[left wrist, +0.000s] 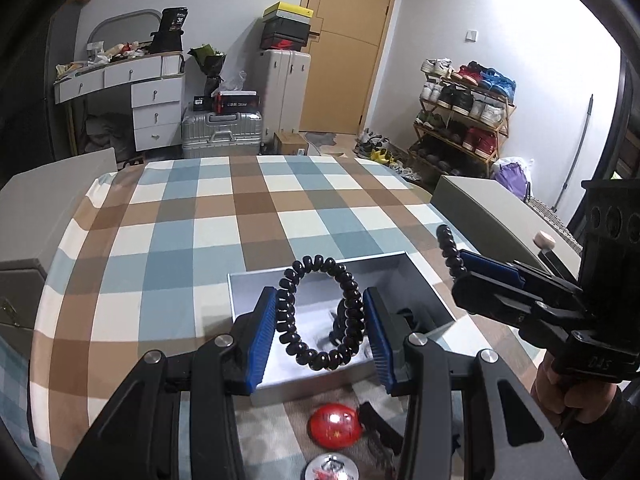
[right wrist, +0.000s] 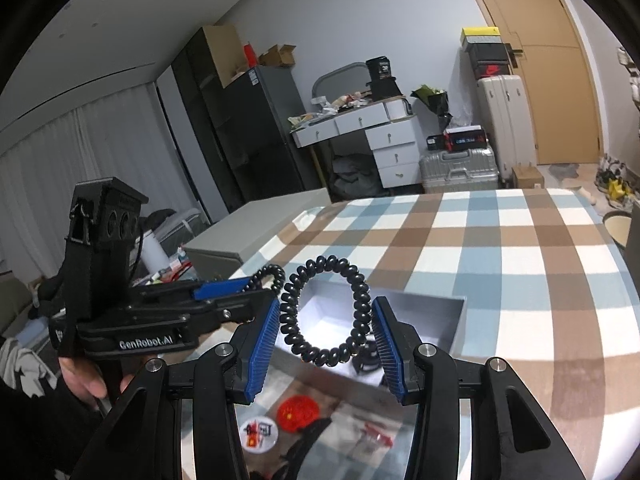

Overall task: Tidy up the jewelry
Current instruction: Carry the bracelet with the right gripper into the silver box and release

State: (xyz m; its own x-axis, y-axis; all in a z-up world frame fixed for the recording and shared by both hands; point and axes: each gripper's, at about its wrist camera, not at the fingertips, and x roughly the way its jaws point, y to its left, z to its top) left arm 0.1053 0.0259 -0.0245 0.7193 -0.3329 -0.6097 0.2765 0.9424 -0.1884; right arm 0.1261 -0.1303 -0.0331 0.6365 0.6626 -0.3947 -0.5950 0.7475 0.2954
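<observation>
while both loops hang over the box:
left: my left gripper [left wrist: 320, 326] clasps a black bead bracelet [left wrist: 320, 312]
right: my right gripper [right wrist: 326, 334] clasps another bracelet [right wrist: 326, 312]
target: grey box [left wrist: 424, 284] straight below, left nearer

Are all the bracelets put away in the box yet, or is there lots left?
Not yet. Something dark already lies in the open grey box, though I cannot tell what it is. In hand: the left gripper holds one black bead bracelet in front of the box, and the right gripper holds a second black bracelet. Left to do: both probably go in, and a red badge lies outside on the cloth.
</observation>
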